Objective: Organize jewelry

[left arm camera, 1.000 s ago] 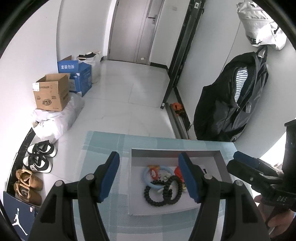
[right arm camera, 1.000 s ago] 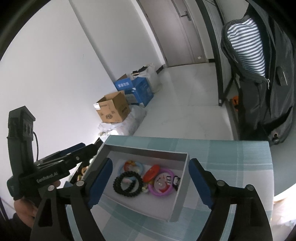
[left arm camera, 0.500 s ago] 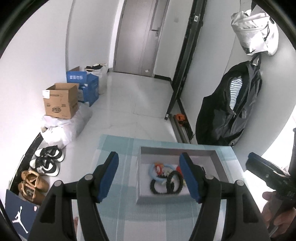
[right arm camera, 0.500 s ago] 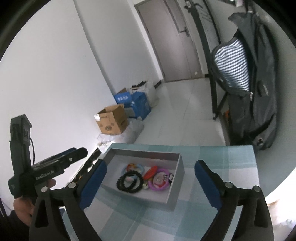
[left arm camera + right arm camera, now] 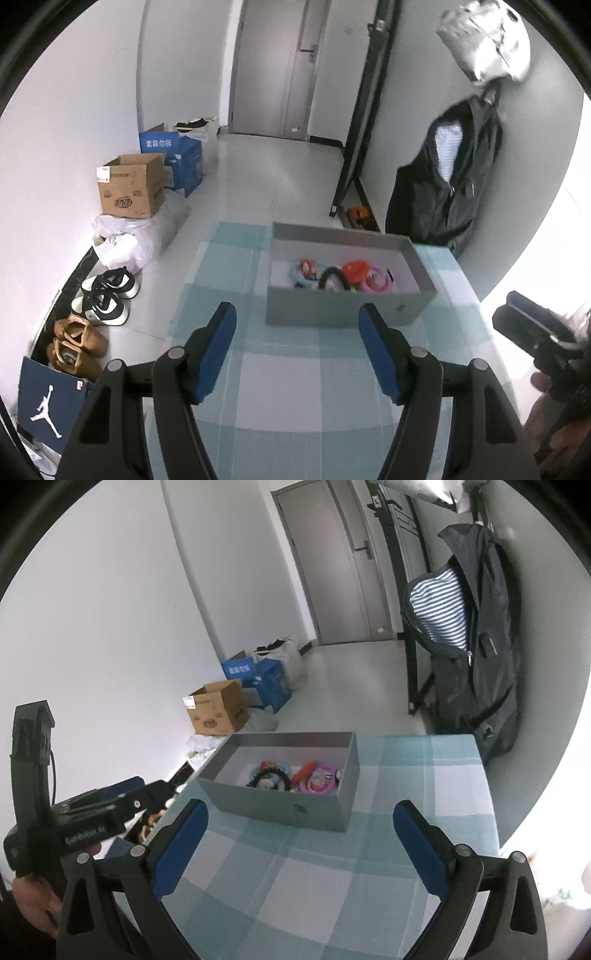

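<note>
Left tool, right tool: both wide open, empty; one grey box, bracelets inside uncountable.

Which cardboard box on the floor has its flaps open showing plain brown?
The brown cardboard box, nearer the shoes; the blue printed box sits behind it, toward the door.

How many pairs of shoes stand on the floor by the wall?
2: a black-and-white pair, and a brown pair nearer the camera. Others may be hidden beyond the picture's edge.

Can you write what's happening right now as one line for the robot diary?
left gripper: open, empty | right gripper: open, empty | both short of box | bracelets inside box | table
</note>
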The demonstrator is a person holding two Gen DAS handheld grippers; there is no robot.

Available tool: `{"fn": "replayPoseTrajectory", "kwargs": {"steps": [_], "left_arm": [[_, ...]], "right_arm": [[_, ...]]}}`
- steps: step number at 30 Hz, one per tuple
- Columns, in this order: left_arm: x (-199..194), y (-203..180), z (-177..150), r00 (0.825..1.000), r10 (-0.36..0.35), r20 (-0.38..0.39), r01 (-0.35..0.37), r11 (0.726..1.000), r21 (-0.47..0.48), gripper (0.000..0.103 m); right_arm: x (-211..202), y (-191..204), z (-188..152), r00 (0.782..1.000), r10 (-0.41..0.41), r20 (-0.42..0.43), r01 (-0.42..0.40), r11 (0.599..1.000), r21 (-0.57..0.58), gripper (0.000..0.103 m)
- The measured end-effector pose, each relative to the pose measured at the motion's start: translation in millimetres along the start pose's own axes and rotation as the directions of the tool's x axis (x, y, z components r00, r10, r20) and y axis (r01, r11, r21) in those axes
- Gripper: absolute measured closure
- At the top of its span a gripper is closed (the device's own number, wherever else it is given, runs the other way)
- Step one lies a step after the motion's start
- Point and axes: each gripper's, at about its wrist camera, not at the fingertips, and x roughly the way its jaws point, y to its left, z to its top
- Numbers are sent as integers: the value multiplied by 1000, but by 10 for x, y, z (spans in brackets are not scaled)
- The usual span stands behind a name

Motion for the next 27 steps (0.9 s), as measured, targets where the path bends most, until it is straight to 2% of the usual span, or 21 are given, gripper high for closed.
{"fn": "replayPoseTrajectory", "kwargs": {"steps": [9, 27], "left_arm": [[19, -40, -7, 1000, 7, 6, -7, 999, 31, 39], [36, -74, 20, 1000, -9, 11, 9, 1000, 15, 39]], "right_arm": [[55, -60, -18, 1000, -15, -15, 15, 999, 34, 2], [166, -51, -46, 999, -7, -43, 8, 1000, 29, 2]]}}
